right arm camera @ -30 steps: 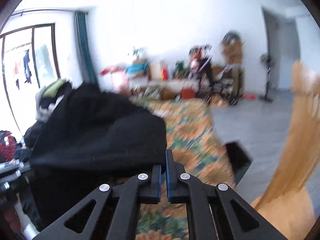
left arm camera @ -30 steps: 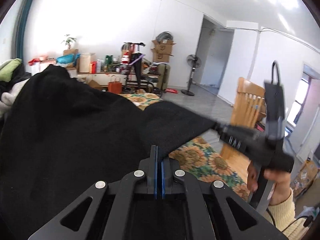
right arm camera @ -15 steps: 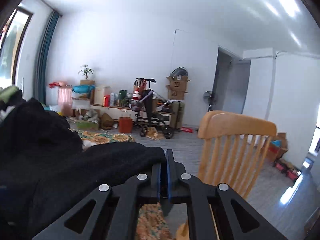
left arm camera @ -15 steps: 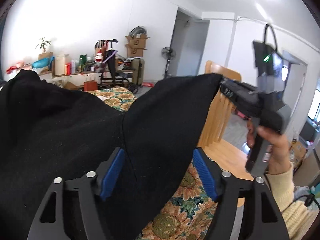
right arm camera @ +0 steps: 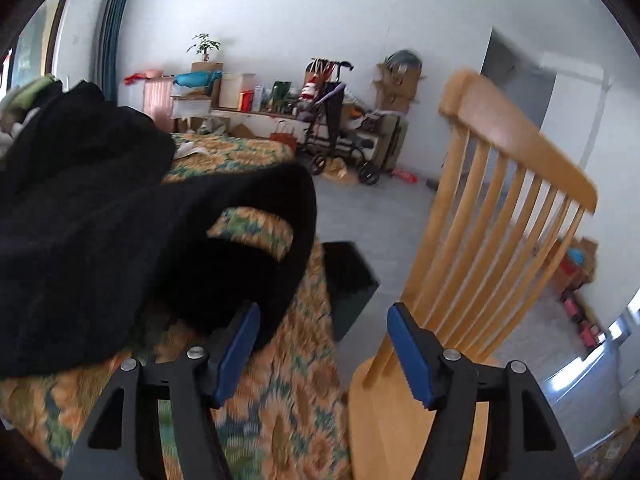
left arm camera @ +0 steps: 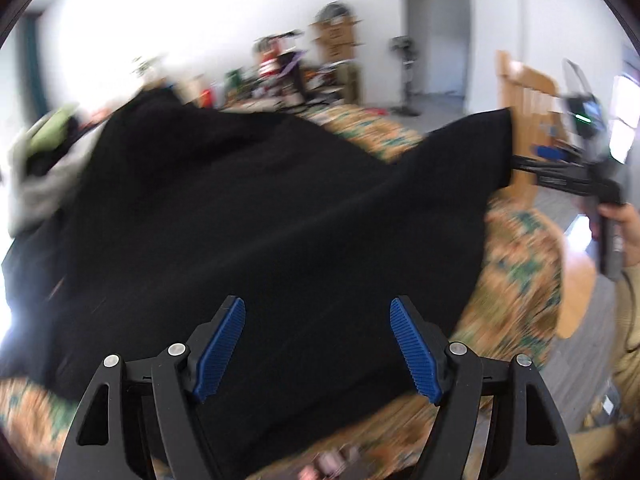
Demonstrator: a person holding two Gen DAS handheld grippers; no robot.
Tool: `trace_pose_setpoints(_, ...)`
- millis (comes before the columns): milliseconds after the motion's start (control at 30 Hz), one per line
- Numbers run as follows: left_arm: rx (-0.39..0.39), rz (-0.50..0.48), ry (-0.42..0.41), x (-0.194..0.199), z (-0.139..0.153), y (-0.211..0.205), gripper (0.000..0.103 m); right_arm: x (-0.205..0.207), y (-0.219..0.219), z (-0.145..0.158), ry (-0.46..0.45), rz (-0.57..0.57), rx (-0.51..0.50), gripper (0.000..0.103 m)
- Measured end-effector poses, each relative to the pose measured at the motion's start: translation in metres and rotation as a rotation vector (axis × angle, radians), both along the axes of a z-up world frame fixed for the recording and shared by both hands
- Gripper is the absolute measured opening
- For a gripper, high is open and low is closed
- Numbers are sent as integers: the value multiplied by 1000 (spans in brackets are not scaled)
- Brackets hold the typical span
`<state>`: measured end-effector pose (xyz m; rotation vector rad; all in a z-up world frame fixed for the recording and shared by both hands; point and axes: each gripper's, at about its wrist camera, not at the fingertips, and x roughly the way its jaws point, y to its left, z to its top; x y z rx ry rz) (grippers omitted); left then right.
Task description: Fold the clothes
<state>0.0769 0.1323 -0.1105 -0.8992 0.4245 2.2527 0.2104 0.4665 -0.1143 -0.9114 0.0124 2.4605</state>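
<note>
Opening right gripper (right arm camera: 322, 344) jaws beside black garment (left arm camera: 260, 220) on sunflower-print bed (right arm camera: 288, 380); left gripper (left arm camera: 318, 344) jaws spread, pinching nothing

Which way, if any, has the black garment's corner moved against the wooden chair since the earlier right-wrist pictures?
Yes. The black garment dropped from the opening right gripper, sagging left of the wooden chair onto the floral cover.

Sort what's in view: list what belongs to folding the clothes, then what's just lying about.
Belongs to the job:
black garment
left gripper, open
right gripper, jaws opening, nothing between the pads
flowered cover it lies on
clothes pile

Lying about:
wooden chair
stroller
cardboard boxes
fan
</note>
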Motion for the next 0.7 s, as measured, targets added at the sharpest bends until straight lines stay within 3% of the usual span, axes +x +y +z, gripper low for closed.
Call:
trace_pose_setpoints(67,26,127,-26,-16,-1,-38,76,17,-8,0,50,35,-59,66)
trace_pose_setpoints(167,218,320,-93,-38,5,-96,76,29,-38,-1,130,103,-124,66)
trace_pose_setpoints(267,436,441,-137,-40,-1,-136,76,30,-70,-13,184,166,-247,66)
trace_pose_setpoints(400,572,481,-37,-14,-17,-143,75,37,-112,-31,300,217,-362,60)
trace_pose_setpoints(467,647,473,-9,-2,-30,-142,74,41,-136,-37,354,264,-347,55)
trace_pose_setpoints(567,750,450,18,13,-45,-138,71,50,-175,-41,400,368,-234,54)
trace_pose_setpoints(700,735,501,72,25,-55,-131,57,58,-215,-47,416,519,-59,54)
